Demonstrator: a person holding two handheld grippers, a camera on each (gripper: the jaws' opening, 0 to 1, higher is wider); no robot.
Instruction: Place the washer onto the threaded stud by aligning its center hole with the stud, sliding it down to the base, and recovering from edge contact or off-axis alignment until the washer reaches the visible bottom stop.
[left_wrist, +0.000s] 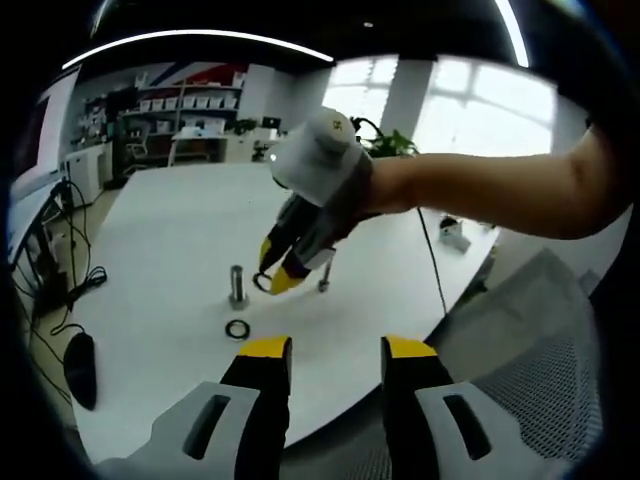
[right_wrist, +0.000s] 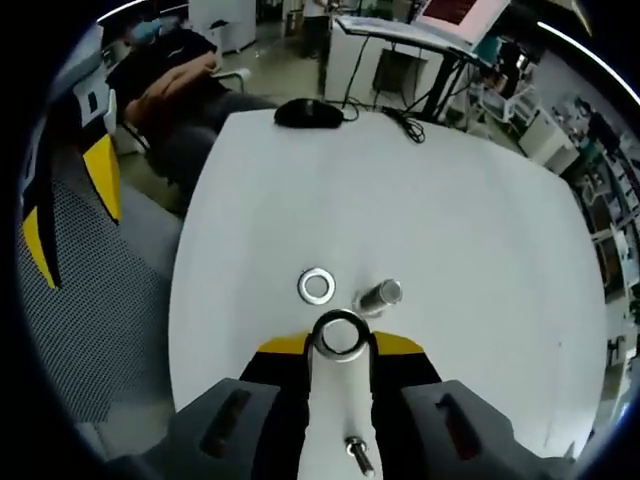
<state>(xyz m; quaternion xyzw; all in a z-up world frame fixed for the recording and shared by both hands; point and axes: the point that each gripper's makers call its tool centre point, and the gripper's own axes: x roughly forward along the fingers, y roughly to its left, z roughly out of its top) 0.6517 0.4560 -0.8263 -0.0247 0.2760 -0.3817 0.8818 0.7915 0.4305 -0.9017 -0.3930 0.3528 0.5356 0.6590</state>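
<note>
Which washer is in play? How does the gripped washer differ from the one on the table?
The gripped washer is pinched between the right hand-held gripper's jaws, raised off the white table; the loose washer lies flat, untouched. The gripped washer sits beside the stud; the loose washer lies farther off. Both are metal rings.

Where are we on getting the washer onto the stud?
Done: the right gripper has picked up a washer and holds it flat between its tips. In hand: it hovers near the threaded stud, hole not yet over it. Left: align, drop it on, slide it to the base. A second washer lies flat on the white table; the left gripper is open and idle.
</note>
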